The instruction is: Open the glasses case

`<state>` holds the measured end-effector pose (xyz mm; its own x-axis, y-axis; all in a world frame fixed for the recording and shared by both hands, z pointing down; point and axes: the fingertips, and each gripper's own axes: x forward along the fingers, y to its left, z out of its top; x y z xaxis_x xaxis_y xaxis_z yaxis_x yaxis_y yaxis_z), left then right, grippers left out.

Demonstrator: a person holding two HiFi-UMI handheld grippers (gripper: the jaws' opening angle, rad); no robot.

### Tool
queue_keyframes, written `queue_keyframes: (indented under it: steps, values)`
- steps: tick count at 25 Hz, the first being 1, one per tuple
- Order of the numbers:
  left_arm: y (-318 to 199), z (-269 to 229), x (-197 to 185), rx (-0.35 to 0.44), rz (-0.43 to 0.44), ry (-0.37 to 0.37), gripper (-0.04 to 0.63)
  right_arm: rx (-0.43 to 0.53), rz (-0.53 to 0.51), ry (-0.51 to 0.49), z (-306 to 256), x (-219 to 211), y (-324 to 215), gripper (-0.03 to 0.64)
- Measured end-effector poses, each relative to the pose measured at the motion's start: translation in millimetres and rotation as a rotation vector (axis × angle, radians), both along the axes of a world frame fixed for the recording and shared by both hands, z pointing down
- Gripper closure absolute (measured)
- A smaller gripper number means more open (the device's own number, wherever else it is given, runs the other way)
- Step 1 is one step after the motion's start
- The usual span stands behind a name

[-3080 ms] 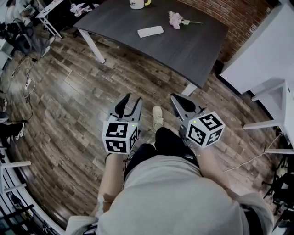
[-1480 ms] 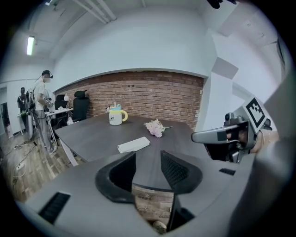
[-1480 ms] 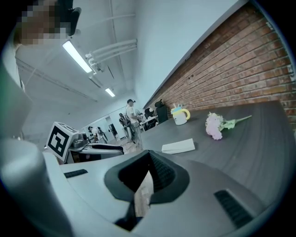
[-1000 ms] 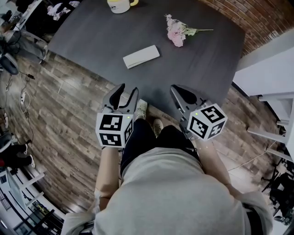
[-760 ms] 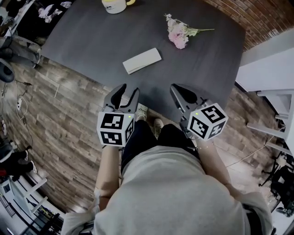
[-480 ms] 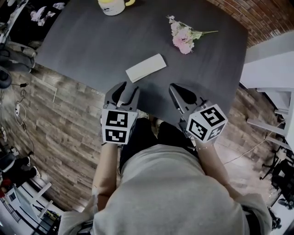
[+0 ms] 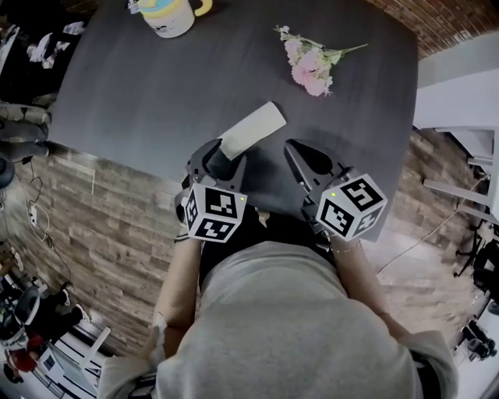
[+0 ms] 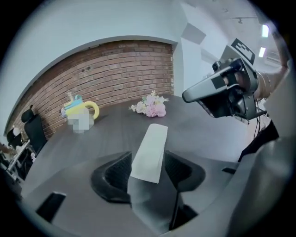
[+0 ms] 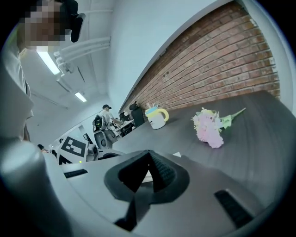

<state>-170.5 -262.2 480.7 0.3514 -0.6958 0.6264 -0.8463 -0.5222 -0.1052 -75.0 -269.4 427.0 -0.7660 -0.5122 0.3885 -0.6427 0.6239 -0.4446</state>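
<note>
White and slim, the glasses case (image 7: 253,128) lies flat and closed on the dark grey tabletop (image 7: 140,93), near the front edge. It is set at a slant, its far end pointing up and to the right in the head view.

We hold the left gripper (image 7: 218,157) low over the near end of the case. Its fingers (image 8: 115,170) stand wide apart, with that end lying between them. In the left gripper view the case runs straight away from the gap. A sliver of dark surface shows along its left side; on its right side we cannot tell whether the pad touches it.

We hold the right gripper (image 7: 302,154) just beside the case on the right, over the front edge of the tabletop and apart from the case. Its fingers (image 9: 162,173) meet at their tips, and nothing sits between them. The marker cube (image 7: 214,212) on each gripper faces up toward us.

Farther back, a bunch of pink flowers (image 7: 312,62) lies well apart from the case, with its green stems pointing right. A white mug (image 7: 168,15) with a yellow handle stands near the far left corner. A red brick wall (image 8: 115,69) runs behind the tabletop, and a wood-plank floor (image 7: 93,203) shows below on the left.
</note>
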Motion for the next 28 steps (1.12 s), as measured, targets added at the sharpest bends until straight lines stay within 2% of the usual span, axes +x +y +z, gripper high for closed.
queue_keyframes:
  steps: [1,3,13,16,23,28]
  values:
    - [-1,3,3,-0.009,0.031,-0.004,0.359,-0.009,0.014,0.001,2,1,-1,0.612]
    - [-5,8,7,-0.017,0.083,-0.019,0.343,-0.027,0.041,0.014,5,3,-4,0.612]
    - [-17,31,9,-0.037,0.224,-0.130,0.339,-0.082,0.151,0.024,21,9,-6,0.612]
    - [-15,34,11,-0.044,0.265,-0.162,0.339,-0.073,0.164,0.020,25,11,-3,0.612]
    - [-17,41,12,-0.070,0.263,-0.169,0.352,-0.073,0.193,0.019,28,19,0,0.612]
    - [-17,36,13,-0.050,0.273,-0.165,0.375,-0.073,0.192,0.017,28,18,3,0.612]
